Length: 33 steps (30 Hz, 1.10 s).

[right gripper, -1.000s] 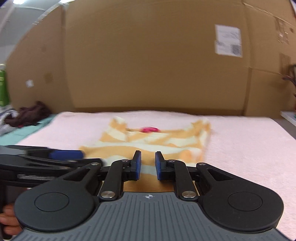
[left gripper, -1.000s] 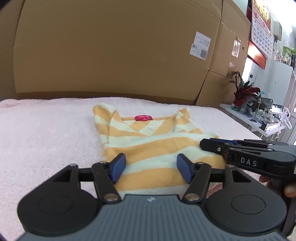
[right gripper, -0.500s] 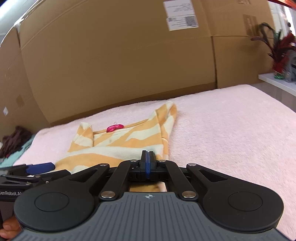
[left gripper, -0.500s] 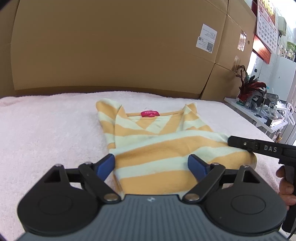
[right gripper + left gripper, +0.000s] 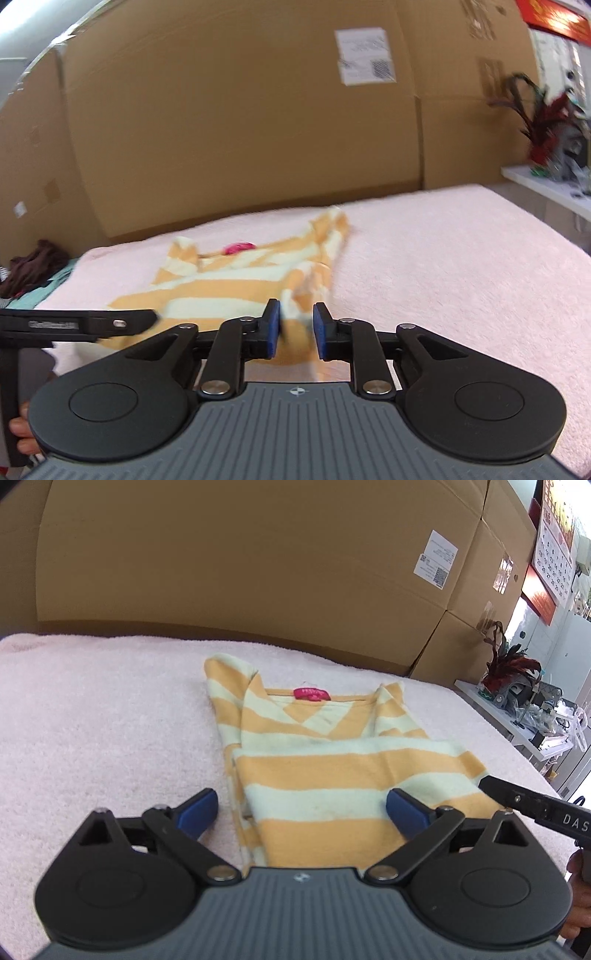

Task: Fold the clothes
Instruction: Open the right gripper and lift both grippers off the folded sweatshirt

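An orange and cream striped shirt (image 5: 332, 764) with a pink neck label (image 5: 311, 694) lies folded on a pink fleece blanket (image 5: 92, 720). My left gripper (image 5: 300, 810) hovers over its near hem with the jaws spread wide and still opening. Nothing is pinched between them. In the right wrist view the shirt (image 5: 236, 280) is blurred, and my right gripper (image 5: 297, 328) sits at its near right corner. Its jaws are opening with a narrow gap; cloth shows behind the gap, but the pads do not press on it.
Large cardboard boxes (image 5: 240, 554) wall off the far side of the blanket. A pile of dark clothes (image 5: 33, 266) lies off its left end. A red-leaved plant (image 5: 506, 664) and a cluttered white shelf (image 5: 535, 716) stand to the right.
My left jaws spread from around the hem to full width. My right jaws closed completely, then parted again. The right gripper drew back toward the shirt's right edge and rolled.
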### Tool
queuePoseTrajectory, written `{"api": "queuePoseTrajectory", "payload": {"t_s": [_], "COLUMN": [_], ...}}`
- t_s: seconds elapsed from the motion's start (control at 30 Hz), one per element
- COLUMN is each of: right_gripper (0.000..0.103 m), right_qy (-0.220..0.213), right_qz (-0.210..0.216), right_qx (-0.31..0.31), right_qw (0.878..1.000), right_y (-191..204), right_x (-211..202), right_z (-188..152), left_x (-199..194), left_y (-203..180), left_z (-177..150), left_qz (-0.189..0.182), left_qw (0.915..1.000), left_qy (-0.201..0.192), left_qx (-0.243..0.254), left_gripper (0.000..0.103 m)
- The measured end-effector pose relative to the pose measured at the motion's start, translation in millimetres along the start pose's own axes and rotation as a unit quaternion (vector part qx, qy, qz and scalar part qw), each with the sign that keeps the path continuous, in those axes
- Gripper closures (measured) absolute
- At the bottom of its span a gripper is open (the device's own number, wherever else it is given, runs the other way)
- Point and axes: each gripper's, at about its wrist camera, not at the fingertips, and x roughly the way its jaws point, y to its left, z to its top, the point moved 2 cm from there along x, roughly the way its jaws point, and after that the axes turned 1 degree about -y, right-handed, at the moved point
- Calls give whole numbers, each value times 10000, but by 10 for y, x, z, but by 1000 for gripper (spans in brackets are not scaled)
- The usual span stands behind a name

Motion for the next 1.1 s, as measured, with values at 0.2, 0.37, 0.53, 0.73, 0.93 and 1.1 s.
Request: {"api": "queuePoseTrajectory", "payload": {"t_s": [0.2,0.37,0.53,0.73,0.93,1.1], "right_gripper": [79,79,75,72,69,67], "right_qy": [-144,-420,-402,257,304,280], "right_qz": [-241,-288,-8,-70,-84,33], "right_qx": [-74,-562,-930,-1465,-1435,-1285], "right_qw": [9996,9971,9949,9889,9891,9913], "right_y": [99,403,621,654,530,457], "right_x": [-78,-7,128,464,521,561], "right_z": [128,321,341,201,177,147], "left_x": [-3,21,4,30,31,-20], "left_y": [-37,-12,-62,-48,-65,-151], "left_z": [-3,4,-4,20,24,21], "left_qz": [106,97,201,165,197,430], "left_qw": [9999,9999,9997,9998,9998,9979], "left_qy": [-36,23,-48,14,-12,-212], "left_qx": [99,16,148,65,101,434], "left_gripper": [4,2,2,1,1,2]}}
